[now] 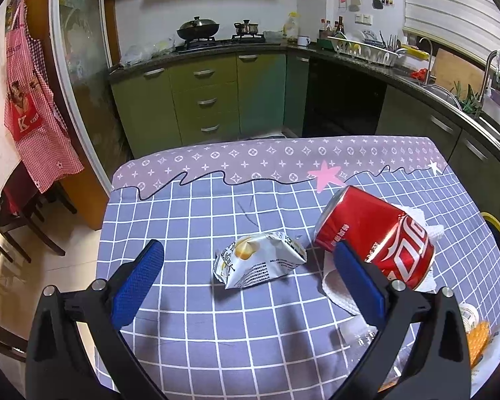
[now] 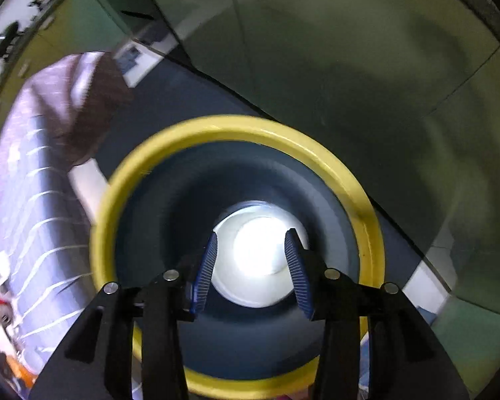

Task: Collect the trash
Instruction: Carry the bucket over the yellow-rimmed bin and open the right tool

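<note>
Right tool [image 2: 251,260] hangs part-open and empty over the yellow-rimmed bin [image 2: 370,213], a white cup [image 2: 250,286] lying at the bin's bottom. Left tool [image 1: 246,266] gapes wide, empty, above the tabletop [image 1: 190,220] beside that bin, where a crumpled snack wrapper [image 1: 258,260], a red cola can [image 1: 373,236] and a paper napkin [image 1: 340,290] remain uncollected.

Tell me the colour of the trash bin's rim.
Yellow, around a dark blue-grey inside; the trash bin's rim shows best in the right wrist view, looking straight down into it.

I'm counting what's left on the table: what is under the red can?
The red can lies tilted on a white paper napkin, which spreads out beneath it on the checked tablecloth. Whatever else lies under the can is covered by it.
</note>
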### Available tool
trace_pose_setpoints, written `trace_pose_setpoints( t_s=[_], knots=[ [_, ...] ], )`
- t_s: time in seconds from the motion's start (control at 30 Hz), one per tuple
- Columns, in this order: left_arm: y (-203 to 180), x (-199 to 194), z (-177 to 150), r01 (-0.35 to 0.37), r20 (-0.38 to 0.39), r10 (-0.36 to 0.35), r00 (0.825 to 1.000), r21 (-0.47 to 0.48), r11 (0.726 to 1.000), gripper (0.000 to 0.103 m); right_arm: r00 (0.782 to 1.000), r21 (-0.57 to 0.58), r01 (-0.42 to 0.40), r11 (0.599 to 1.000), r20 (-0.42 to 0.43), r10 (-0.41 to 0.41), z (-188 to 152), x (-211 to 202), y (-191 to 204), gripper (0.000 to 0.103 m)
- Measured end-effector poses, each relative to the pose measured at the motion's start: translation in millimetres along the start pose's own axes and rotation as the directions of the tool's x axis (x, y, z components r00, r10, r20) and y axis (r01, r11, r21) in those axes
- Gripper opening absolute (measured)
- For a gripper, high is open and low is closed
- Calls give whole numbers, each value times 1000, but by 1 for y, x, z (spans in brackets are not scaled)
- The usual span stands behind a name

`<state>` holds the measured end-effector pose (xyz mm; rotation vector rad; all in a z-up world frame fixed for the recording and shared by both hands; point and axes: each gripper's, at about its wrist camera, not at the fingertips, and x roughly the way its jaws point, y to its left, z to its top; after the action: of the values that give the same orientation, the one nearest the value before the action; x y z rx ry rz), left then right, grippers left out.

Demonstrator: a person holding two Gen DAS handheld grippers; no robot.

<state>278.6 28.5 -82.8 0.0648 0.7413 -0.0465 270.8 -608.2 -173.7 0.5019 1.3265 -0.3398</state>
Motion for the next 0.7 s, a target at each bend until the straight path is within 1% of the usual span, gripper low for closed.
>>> trace_pose_setpoints(
  t_s=[0.1, 0.2, 0.27, 0.33, 0.43, 0.47, 0.53, 0.57, 0.63, 0.7],
  knots=[
    [-1, -14, 4, -4, 18, 3, 1000, 9, 1000, 97, 999, -39, -31, 999, 20, 32, -18, -22, 15, 48],
    [1, -39, 11, -17, 39, 17, 999, 6, 1000, 97, 998, -79, -52, 995, 21, 54, -36, -36, 24, 49],
    [-5, -59, 13, -25, 21, 25, 999, 19, 1000, 97, 997, -104, -70, 992, 22, 73, -44, -45, 26, 49],
    [-18, -80, 12, -15, -1, 15, 1000, 40, 999, 97, 996, -123, -77, 989, 29, 81, -49, -51, 26, 50],
    [-52, -114, 3, 56, -44, -52, 998, 111, 992, 97, 994, -146, -95, 985, 37, 101, -60, -64, 17, 50],
    [-72, -130, -3, 109, -66, -100, 993, 153, 982, 97, 993, -150, -104, 983, 37, 111, -58, -61, 21, 51],
    [-99, -148, -14, 177, -102, -159, 982, 208, 962, 97, 989, -165, -134, 977, 40, 142, -64, -65, 20, 55],
    [-118, -158, -21, 216, -134, -188, 973, 240, 946, 97, 987, -174, -144, 974, 40, 153, -73, -70, 20, 57],
    [-140, -166, -30, 257, -187, -212, 959, 268, 928, 97, 985, -193, -160, 968, 38, 171, -85, -74, 17, 57],
    [-161, -168, -38, 260, -225, -198, 954, 295, 919, 97, 982, -210, -174, 962, 39, 186, -91, -73, 20, 57]
  ],
)
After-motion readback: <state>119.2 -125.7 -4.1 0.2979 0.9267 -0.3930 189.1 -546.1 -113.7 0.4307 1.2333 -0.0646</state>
